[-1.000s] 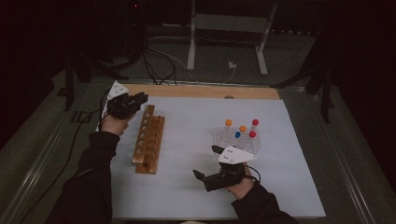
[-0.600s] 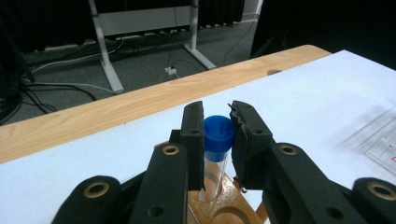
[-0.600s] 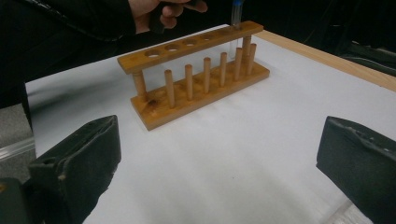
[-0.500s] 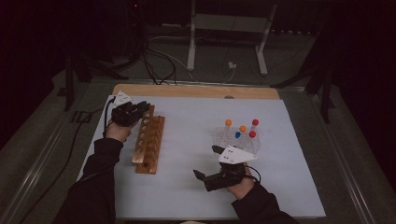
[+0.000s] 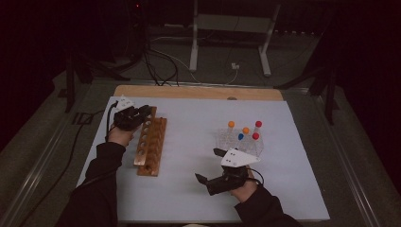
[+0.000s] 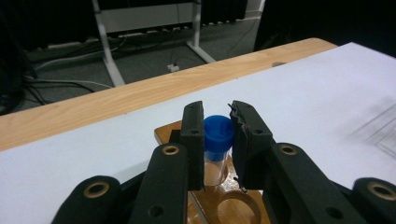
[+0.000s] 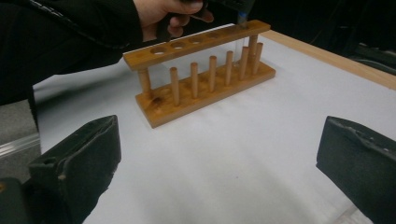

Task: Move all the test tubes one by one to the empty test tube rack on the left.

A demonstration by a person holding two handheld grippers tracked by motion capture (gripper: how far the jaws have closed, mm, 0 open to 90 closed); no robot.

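A dim room: grey floor (image 5: 293, 71), a white metal stand (image 5: 231, 28) and loose cables (image 5: 161, 66) behind the table.

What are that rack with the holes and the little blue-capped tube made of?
The rack looks like varnished wood: warm brown, visible grain, turned dowel posts. The tube, held in the left gripper, has a clear body, glass or clear plastic; I cannot tell which. Its blue cap looks like matte moulded plastic.

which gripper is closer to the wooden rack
Left. The left gripper is over the far end of the wooden rack, clamped on a blue-capped tube. The right gripper sits apart on the white mat.
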